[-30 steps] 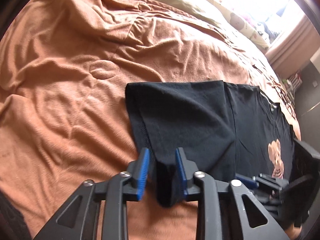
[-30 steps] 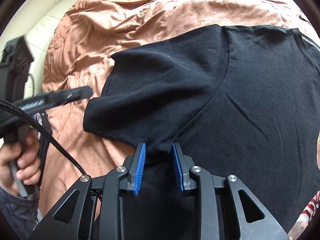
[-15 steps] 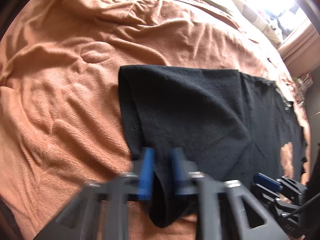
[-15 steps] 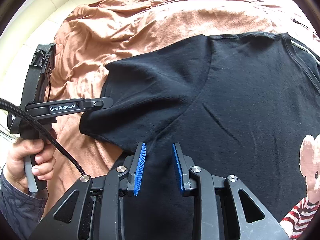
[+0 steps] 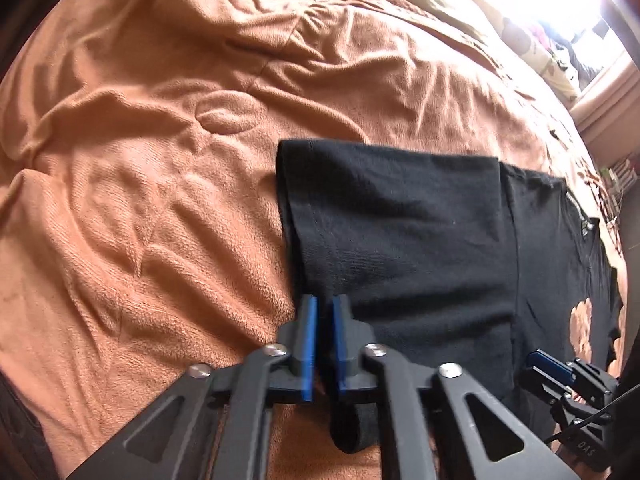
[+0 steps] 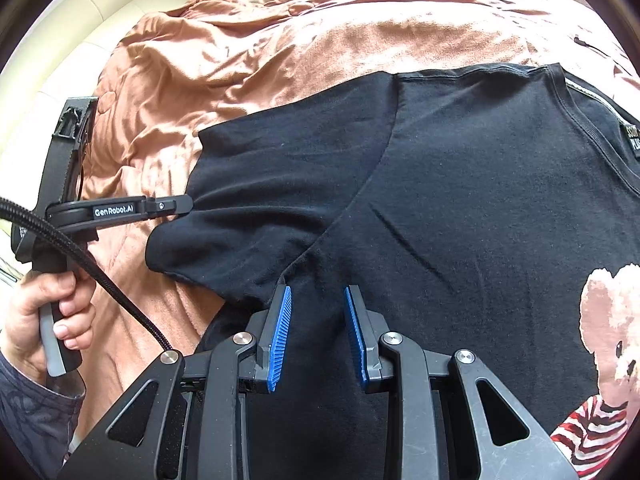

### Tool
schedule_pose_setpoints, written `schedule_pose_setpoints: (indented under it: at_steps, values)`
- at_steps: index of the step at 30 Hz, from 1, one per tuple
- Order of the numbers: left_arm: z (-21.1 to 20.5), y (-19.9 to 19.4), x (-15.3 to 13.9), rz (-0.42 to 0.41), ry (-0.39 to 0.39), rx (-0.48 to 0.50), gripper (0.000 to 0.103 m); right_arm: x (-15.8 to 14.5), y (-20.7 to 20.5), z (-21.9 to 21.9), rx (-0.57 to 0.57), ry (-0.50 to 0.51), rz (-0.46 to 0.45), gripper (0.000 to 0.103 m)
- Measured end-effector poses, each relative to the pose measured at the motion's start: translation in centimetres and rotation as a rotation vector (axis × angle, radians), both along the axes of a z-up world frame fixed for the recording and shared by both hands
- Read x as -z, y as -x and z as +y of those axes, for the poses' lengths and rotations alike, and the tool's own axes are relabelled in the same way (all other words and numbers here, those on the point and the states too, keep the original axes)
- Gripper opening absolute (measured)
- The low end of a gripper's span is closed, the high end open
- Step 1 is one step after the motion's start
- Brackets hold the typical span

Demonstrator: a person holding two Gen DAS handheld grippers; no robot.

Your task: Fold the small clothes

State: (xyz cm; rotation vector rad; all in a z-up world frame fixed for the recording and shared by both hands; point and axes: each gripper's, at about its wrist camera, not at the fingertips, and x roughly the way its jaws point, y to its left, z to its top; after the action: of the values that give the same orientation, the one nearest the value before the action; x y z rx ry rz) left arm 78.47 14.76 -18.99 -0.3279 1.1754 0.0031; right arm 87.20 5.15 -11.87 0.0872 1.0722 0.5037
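change, left: we see the left gripper now pinched nearly shut on the sleeve hem; a second ago its jaws stood wider around that same bunch of cloth.
change, right: right gripper had cloth between its pads a second ago at the underarm; now the jaws stand apart, nothing between them, hovering over the black t-shirt.
meaning: we judge the right side has let go and the left takes over the sleeve, likely to fold it inward across the body. Fold not done yet, sleeve lies out to the side.
garment place: t-shirt lies flat, front up, on the orange blanket of a bed.
left view only: sleeve hem doubled over, a loop of cloth hanging below the pads; right gripper's blue tips at the far right edge; bright window at the top corner.
right view only: bear print and collar with a label; a hand holding the left gripper's handle, cable running off it; left tips touching the sleeve edge.
unclear: how much fabric the left pads hold, we can't tell.
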Motion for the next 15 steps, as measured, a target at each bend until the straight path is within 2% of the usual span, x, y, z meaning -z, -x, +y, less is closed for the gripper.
schedule_pose_setpoints:
  at_steps: [1,2,4,8,10,13,14,15]
  values:
    - [0.2,0.1,-0.5,-0.022,0.008,0.0,0.04,-0.1,-0.1,-0.1,0.007,0.004,-0.007,0.025]
    - [0.3,0.3,-0.8,-0.041,0.011,0.0,0.06,-0.2,-0.1,-0.2,0.011,0.004,-0.011,0.025]
    - [0.5,0.5,-1.1,-0.066,0.008,-0.004,0.063,-0.3,-0.2,-0.5,0.025,-0.007,-0.013,0.025]
    - [0.6,0.0,-0.2,-0.047,0.029,-0.011,0.063,-0.3,-0.1,-0.8,0.043,-0.009,-0.022,0.025]
    - [0.3,-0.4,0.2,-0.042,0.022,-0.017,0.06,-0.3,0.0,-1.0,0.048,-0.002,-0.028,0.025]
    - [0.4,-1.0,0.8,-0.043,0.024,-0.043,0.051,-0.2,-0.2,-1.7,0.076,-0.01,-0.029,0.025]
    - [0.5,-1.1,0.8,-0.048,0.022,-0.051,0.039,-0.2,-0.3,-1.8,0.084,-0.018,-0.03,0.025]
    - [0.6,-1.1,0.8,-0.056,0.026,-0.055,0.02,-0.1,-0.5,-1.9,0.093,-0.028,-0.028,0.025]
